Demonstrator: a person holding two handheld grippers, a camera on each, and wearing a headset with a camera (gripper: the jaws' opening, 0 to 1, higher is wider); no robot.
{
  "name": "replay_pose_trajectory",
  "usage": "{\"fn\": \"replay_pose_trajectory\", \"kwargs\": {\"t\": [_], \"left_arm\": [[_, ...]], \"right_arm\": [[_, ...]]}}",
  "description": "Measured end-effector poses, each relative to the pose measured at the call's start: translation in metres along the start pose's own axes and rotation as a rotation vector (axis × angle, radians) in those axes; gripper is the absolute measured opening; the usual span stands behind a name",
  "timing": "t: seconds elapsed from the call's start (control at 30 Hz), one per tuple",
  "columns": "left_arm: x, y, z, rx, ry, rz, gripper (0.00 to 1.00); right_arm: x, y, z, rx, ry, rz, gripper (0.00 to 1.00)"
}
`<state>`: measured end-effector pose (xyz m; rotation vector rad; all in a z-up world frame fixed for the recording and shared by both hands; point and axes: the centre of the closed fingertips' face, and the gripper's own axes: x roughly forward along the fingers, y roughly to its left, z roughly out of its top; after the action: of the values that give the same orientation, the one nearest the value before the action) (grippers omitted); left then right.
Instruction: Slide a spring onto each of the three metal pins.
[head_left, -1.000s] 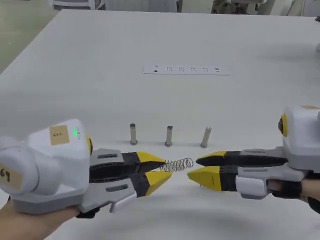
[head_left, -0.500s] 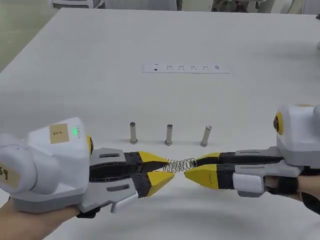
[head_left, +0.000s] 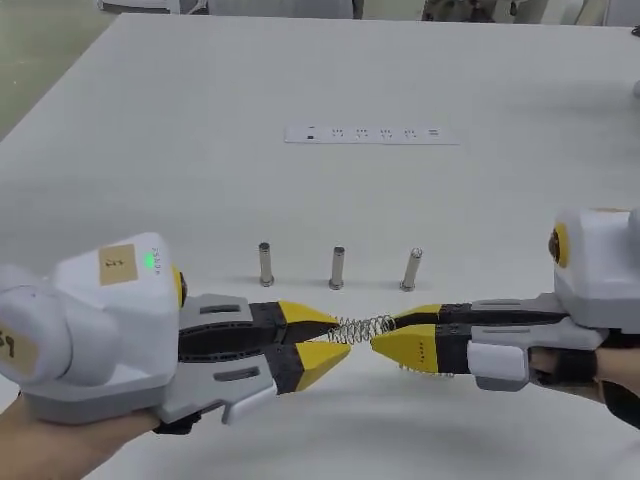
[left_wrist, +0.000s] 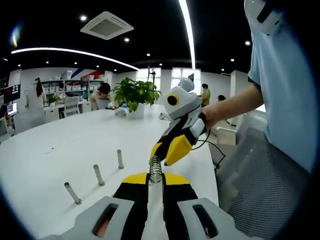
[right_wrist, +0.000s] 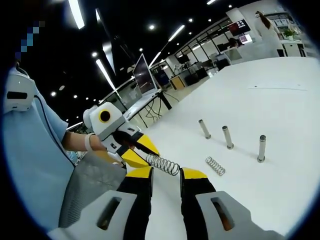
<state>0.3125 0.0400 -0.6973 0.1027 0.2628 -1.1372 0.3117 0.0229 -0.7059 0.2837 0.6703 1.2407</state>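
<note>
A small steel spring (head_left: 362, 327) hangs in the air between the two grippers. My left gripper (head_left: 328, 336) is shut on its left end; in the left gripper view the spring (left_wrist: 156, 168) rises from the closed yellow tips (left_wrist: 155, 179). My right gripper (head_left: 385, 332) is open, its jaws either side of the spring's free end (right_wrist: 171, 168). Three upright metal pins (head_left: 265, 264) (head_left: 337, 268) (head_left: 411, 270) stand in a row just beyond, all bare. A second spring (right_wrist: 215, 165) lies on the table near them.
A white labelled strip (head_left: 372, 136) lies flat further back on the white table (head_left: 150, 150). In the left gripper view a potted plant (left_wrist: 135, 95) stands at the table's far end, and a mesh chair (left_wrist: 265, 190) is beside the person.
My right gripper has moved left up to the spring, and its jaws have narrowed around the free end. The left gripper has held still with the spring.
</note>
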Motion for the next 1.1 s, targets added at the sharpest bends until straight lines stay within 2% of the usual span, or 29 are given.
{"fn": "replay_pose_trajectory", "kwargs": {"t": [0.4, 0.83, 0.93, 1.1], "left_arm": [[-0.001, -0.001, -0.005, 0.009, 0.019, -0.002, 0.02], [-0.001, -0.001, -0.011, 0.009, 0.039, -0.004, 0.02], [-0.002, -0.001, -0.012, 0.007, 0.039, -0.002, 0.02], [-0.001, 0.0, -0.013, 0.006, 0.045, -0.003, 0.02]], "right_arm": [[-0.002, 0.001, 0.005, 0.012, -0.009, 0.008, 0.15], [0.0, 0.004, 0.009, -0.009, -0.009, 0.012, 0.11], [0.0, 0.006, 0.011, -0.021, -0.009, 0.008, 0.11], [0.003, 0.011, 0.015, -0.089, 0.016, -0.01, 0.09]]}}
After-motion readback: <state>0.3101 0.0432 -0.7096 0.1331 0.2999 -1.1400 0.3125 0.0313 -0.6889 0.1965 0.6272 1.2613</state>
